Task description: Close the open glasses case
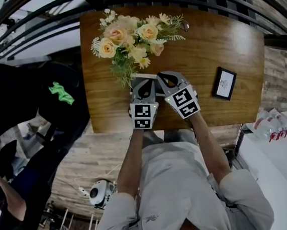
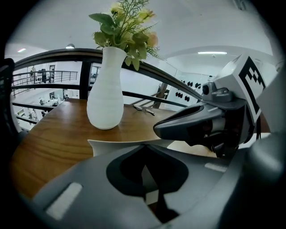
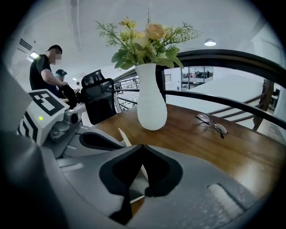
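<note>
White case (image 1: pixel 144 78) lies open on the tabletop (image 1: pixel 227 43), just in front of the vase (image 2: pixel 105 89), under both tool tips. Lid stands tilted up (image 3: pixel 121 135); its pale edge (image 2: pixel 117 146) runs just past my left tips.

Left tool (image 2: pixel 143 147): jaws clenched, tips meeting, a white sliver of case in the gap behind them.

Right tool (image 3: pixel 142 146): same, tips together over the lid edge. Pinched or only touching, cannot tell.

The tools sit side by side (image 1: pixel 143 84) (image 1: pixel 166 78).

Flowers (image 1: pixel 131 37) overhang the case. Glasses (image 3: pixel 212 124) lie well apart to the right. A black-framed card (image 1: pixel 224 83) lies near the right edge.
</note>
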`<state>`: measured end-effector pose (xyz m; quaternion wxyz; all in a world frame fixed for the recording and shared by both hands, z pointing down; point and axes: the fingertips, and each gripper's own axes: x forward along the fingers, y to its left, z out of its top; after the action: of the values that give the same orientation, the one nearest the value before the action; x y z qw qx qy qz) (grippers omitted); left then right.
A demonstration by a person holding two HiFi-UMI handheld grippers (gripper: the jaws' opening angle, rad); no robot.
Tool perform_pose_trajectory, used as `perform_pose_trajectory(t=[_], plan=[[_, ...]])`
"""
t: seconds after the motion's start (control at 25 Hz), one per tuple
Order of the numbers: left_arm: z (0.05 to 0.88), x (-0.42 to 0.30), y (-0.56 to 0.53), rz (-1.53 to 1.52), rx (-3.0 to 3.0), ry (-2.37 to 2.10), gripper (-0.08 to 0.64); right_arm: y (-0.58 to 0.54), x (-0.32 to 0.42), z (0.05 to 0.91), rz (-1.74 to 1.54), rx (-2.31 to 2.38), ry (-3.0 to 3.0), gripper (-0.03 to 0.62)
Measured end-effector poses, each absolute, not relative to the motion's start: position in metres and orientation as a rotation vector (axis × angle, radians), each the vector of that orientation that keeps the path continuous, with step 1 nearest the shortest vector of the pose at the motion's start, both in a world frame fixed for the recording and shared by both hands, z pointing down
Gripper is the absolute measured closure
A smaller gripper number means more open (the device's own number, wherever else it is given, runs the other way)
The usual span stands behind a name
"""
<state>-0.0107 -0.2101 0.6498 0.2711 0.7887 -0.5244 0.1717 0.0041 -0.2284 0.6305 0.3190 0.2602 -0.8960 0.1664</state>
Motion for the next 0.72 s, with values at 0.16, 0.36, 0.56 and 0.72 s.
perform_pose_trajectory(t=[0.16, 0.36, 0.56, 0.72], plan=[[0.649, -0.014, -0.207, 0.453, 2.123, -1.416, 0.541, -0.222, 0.004, 0.63, 0.439, 0.681, -2.354, 0.589], [0.649, -0.014, -0.202, 0.443, 2.125, -1.411, 0.541, -0.216, 0.004, 0.631, 0.444, 0.678, -2.349, 0.589], [0.649, -0.014, -0.196, 0.441, 2.125, -1.403, 0.541, -0.208, 0.004, 0.631, 0.449, 0.676, -2.344, 0.589], [0.649, -0.014, -0.192, 0.442, 2.128, -1.397, 0.541, -0.203, 0.004, 0.631, 0.453, 0.676, -2.341, 0.589]])
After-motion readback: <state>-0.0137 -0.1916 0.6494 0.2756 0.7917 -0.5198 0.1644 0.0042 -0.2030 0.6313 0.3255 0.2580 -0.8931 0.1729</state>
